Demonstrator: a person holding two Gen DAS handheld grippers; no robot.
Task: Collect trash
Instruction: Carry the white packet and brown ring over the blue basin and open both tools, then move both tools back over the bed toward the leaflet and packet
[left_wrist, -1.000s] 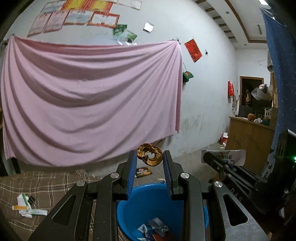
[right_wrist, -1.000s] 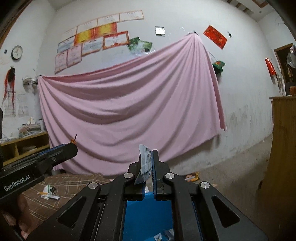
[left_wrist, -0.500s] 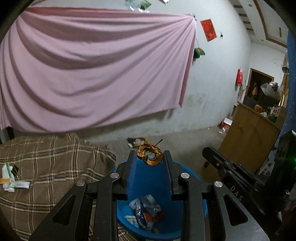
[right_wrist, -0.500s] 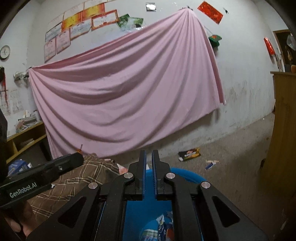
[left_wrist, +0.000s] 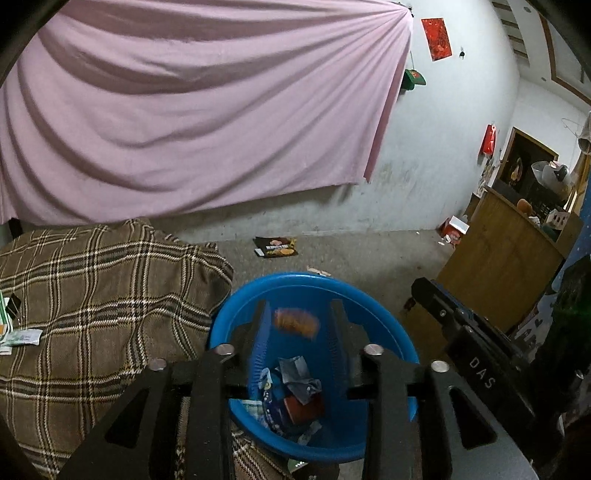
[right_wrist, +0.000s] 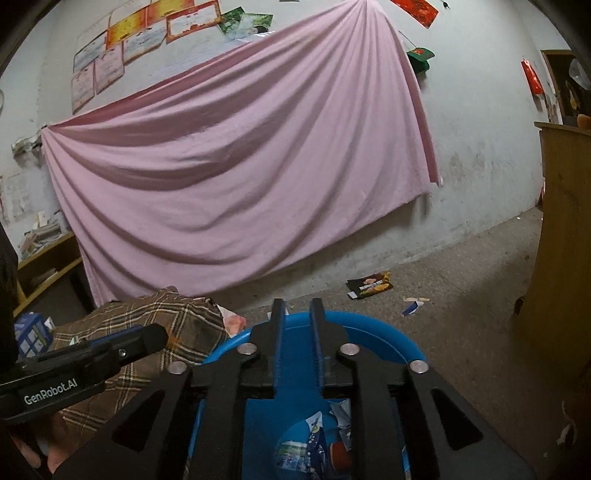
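Over on the left, the plaid blanket (left_wrist: 103, 295) still carries a few paper scraps (left_wrist: 18, 336) at its left edge, not yet collected. Beside its right edge sits the blue bin (left_wrist: 388, 325), holding wrappers already. Above the bin, the left gripper (left_wrist: 298, 325) has just been opening: the orange-brown dried ring (left_wrist: 295, 322) it pinched a moment ago now shows blurred between narrowly parted jaws, apparently let go and falling. The right gripper (right_wrist: 297, 332), also above the bin's rim (right_wrist: 380, 334), has just been opening too; its jaws stand narrowly apart with nothing between them, the white wrapper gone. Further right, a dark snack packet (left_wrist: 275, 247) lies on the floor, likely still to fetch.
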